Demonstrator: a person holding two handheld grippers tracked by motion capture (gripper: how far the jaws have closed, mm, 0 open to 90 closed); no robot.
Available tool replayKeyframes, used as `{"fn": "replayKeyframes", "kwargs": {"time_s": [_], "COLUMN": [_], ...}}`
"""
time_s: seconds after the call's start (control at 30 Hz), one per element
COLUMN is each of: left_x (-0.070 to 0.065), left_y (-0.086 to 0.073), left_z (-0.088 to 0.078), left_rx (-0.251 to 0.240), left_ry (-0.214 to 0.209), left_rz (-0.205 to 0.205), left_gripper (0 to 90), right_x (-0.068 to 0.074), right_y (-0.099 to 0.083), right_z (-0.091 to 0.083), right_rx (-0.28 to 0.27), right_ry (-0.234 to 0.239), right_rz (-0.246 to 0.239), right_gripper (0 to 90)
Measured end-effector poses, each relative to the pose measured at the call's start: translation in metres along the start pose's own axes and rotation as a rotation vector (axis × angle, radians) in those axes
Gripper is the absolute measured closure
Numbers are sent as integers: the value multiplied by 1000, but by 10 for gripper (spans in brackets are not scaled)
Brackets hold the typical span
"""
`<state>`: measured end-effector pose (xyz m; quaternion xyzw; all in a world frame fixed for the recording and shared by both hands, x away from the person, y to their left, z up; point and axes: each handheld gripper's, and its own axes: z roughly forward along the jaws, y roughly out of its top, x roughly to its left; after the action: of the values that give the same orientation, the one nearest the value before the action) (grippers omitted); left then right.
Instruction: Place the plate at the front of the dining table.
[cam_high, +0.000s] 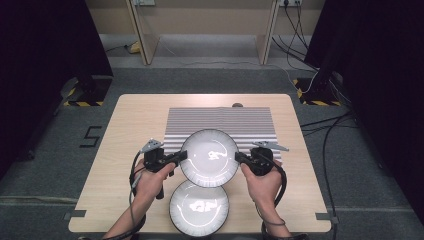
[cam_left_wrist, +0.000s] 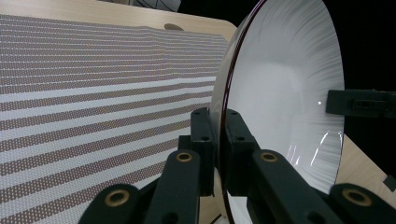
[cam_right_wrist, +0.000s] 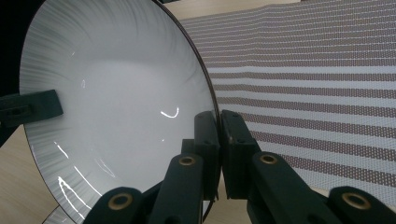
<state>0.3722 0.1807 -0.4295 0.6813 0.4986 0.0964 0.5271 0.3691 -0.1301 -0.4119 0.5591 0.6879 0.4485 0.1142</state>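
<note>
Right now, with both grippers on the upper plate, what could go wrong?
1. The glossy white round plate is held only by thin rim pinches from the left gripper and right gripper; it may slip or tilt.
2. It hangs partly over the second white plate; lowering could knock them together.
3. Its edge could snag the striped woven placemat.
</note>
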Motion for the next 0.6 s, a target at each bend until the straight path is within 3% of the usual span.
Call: {"fn": "replayKeyframes", "kwargs": {"time_s": [0.6], "left_x": [2], "left_y": [6], "left_z": [8], "left_rx": [-21], "left_ry": [8], "left_rz": [17], "left_gripper": [846], "right_x": [-5], "right_y": [6], "right_z": [7], "right_rx": [-18], "right_ry": [-12], "right_rz": [-2], "right_gripper": [861]}}
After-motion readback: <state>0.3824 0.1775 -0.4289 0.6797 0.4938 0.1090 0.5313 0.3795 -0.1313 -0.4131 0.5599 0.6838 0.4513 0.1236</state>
